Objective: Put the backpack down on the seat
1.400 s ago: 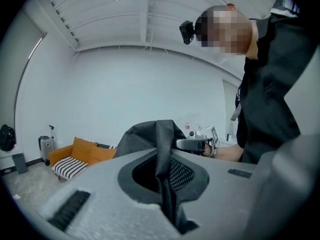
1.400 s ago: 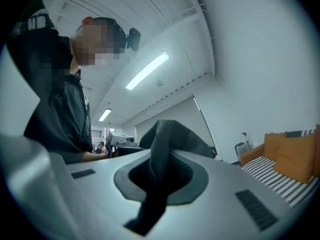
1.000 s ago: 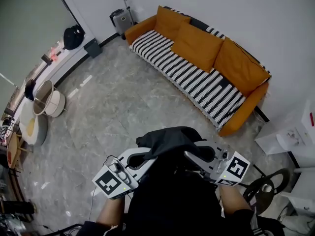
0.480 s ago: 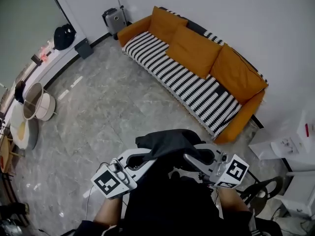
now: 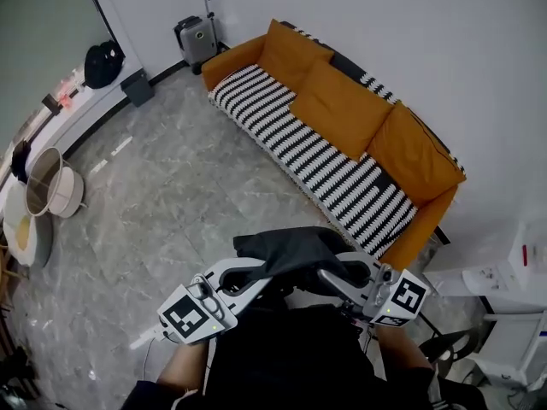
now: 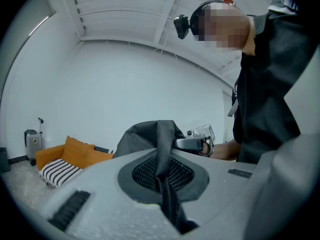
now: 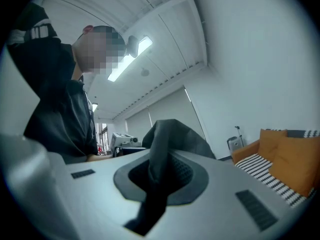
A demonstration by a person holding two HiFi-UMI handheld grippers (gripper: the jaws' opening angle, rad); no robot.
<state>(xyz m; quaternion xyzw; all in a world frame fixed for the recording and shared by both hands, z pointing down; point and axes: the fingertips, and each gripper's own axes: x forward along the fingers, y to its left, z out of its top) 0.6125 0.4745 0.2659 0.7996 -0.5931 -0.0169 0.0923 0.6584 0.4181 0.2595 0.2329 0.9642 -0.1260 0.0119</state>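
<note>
Held in the air, well short of the sofa point(image 5: 408, 135): black backpack point(image 5: 286, 250), strap clamped in the closed left gripper point(image 5: 255, 273), fabric clamped in the closed right gripper point(image 5: 335, 275). Between backpack and the sofa's striped seat point(image 5: 316, 156) front edge, open grey floor point(image 5: 171, 195). Beyond the sofa's far arm, suitcase point(image 5: 195, 39) against the wall.

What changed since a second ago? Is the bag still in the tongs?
The orange sofa with the black-and-white striped cover has slid lower in the head view, nearer the tongs, so the person has moved toward it. Nothing was grabbed or let go: the left tongs and right tongs stay shut on the black fabric backpack, held up as before.
</note>
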